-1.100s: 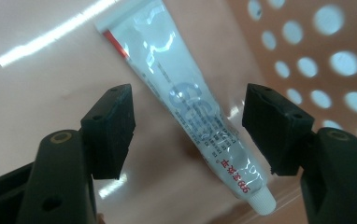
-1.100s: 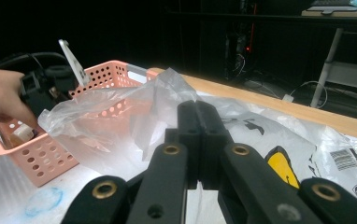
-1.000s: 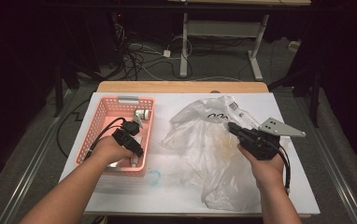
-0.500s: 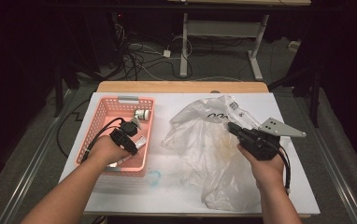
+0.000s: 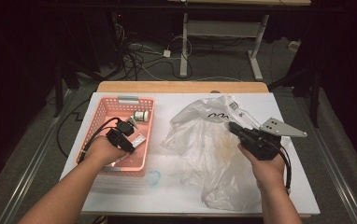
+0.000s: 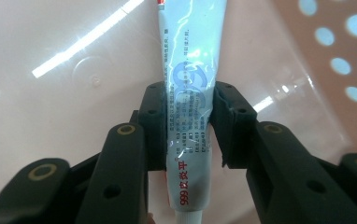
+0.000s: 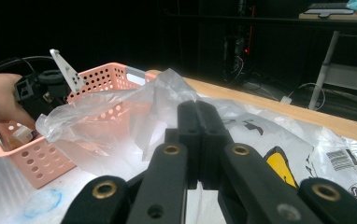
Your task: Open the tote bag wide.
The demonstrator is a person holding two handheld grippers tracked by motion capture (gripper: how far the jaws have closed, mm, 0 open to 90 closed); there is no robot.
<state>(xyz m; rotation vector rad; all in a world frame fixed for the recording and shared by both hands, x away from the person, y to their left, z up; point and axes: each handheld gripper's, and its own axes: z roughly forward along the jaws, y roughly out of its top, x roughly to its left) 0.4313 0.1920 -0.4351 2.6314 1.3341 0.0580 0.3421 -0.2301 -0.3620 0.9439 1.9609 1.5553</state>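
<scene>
A white ointment tube point(image 6: 188, 60) with blue print lies in the pink basket point(image 5: 120, 99) at the left. My left gripper point(image 6: 188, 123) reaches down into the basket. Its jaws have just been closing, and both pads now press on the tube's sides. In the high view the tube point(image 5: 138, 139) lies just beyond the left gripper point(image 5: 131, 145). To the right, a crumpled clear plastic bag point(image 5: 204, 149) is spread over the white table. My right gripper point(image 5: 232, 127) is shut on the bag's upper edge and holds it raised. The bag point(image 7: 120, 116) rises around the right gripper point(image 7: 197, 109).
A small white jar point(image 5: 141, 115) sits at the far end of the basket. A blue ring mark point(image 5: 154, 176) shows on the white table point(image 5: 270, 100) in front of the basket. The table's wooden far edge point(image 5: 181, 87) borders a dark floor with cables.
The left jaws have closed on the tube in the basket, and the left hand has barely shifted. The right hand and the bag have stayed put.
</scene>
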